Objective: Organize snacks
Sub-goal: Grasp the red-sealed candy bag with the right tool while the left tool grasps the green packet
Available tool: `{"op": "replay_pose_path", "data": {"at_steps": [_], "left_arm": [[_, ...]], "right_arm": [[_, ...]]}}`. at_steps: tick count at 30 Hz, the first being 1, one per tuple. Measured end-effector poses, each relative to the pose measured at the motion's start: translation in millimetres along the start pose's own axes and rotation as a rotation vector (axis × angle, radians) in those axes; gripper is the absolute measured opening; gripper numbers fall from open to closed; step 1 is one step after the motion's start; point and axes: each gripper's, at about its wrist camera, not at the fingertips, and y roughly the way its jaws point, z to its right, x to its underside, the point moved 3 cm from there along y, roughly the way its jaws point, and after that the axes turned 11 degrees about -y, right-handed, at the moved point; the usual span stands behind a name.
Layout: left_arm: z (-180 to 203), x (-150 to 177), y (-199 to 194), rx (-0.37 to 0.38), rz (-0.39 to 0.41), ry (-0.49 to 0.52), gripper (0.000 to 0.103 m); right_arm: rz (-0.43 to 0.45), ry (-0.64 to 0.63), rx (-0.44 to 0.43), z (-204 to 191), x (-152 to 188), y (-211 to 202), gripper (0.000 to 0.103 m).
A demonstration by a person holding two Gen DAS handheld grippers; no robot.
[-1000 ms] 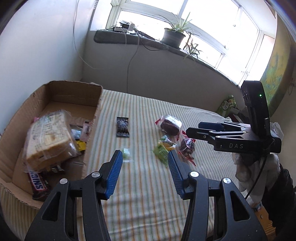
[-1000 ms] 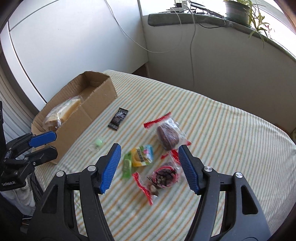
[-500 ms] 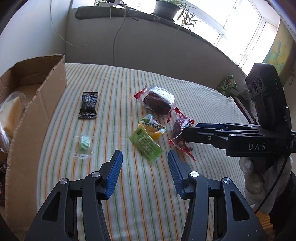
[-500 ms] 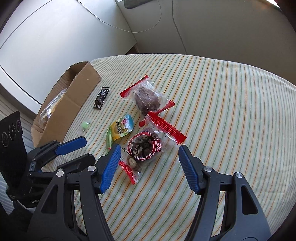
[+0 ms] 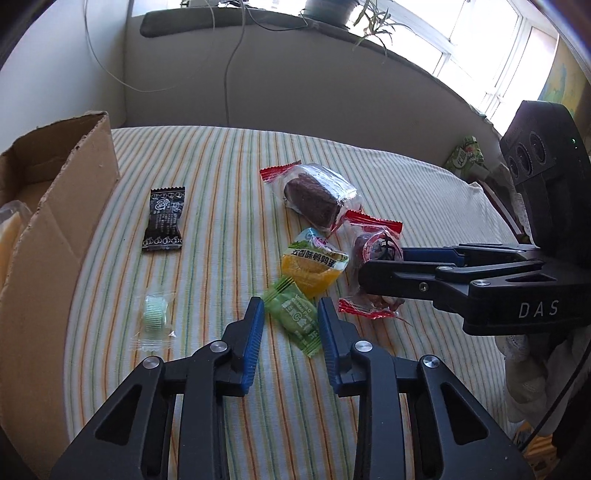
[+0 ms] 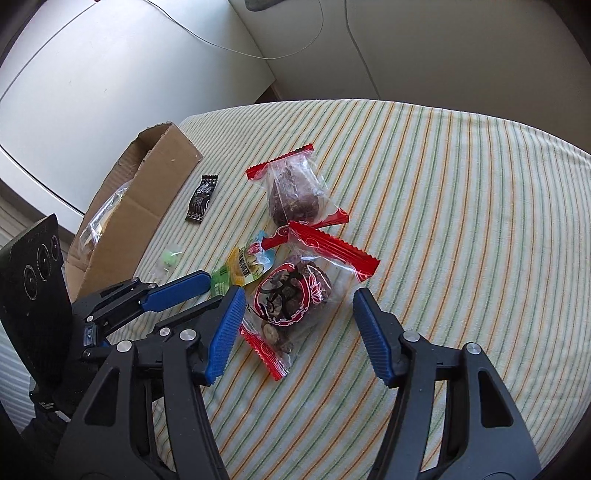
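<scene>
Snack packets lie on the striped tablecloth (image 5: 207, 192). My left gripper (image 5: 290, 314) is open, its blue pads on either side of a green packet (image 5: 295, 317). Beyond it lie a yellow packet (image 5: 312, 266), a brown cake in a red-ended wrapper (image 5: 314, 195), a black packet (image 5: 164, 219) and a pale green candy (image 5: 155, 314). My right gripper (image 6: 299, 301) is open over a red-ended bag of dark snacks (image 6: 291, 295); it also shows in the left wrist view (image 5: 373, 269). The cardboard box (image 5: 55, 206) stands at the left.
The box (image 6: 147, 192) holds a wrapped loaf (image 6: 103, 214). A window sill with a potted plant (image 5: 325, 7) and cables runs along the far wall. A green carton (image 5: 465, 155) sits beyond the table's right edge.
Both grippers have moved down and forward towards the packets. The left jaws have narrowed around the green packet. The right gripper has come down over the red-ended bag.
</scene>
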Motion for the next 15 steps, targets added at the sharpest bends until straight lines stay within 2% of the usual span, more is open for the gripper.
{"op": "replay_pose_path", "data": {"at_steps": [3, 15], "left_arm": [[4.5, 2.2, 0.0, -0.012, 0.003, 0.017, 0.024], [20.9, 5.9, 9.3, -0.050, -0.005, 0.070, 0.028]], "right_arm": [[-0.008, -0.016, -0.008, -4.4, -1.4, 2.3, 0.054], [-0.002, -0.057, 0.027, -11.8, -3.7, 2.6, 0.043]]}}
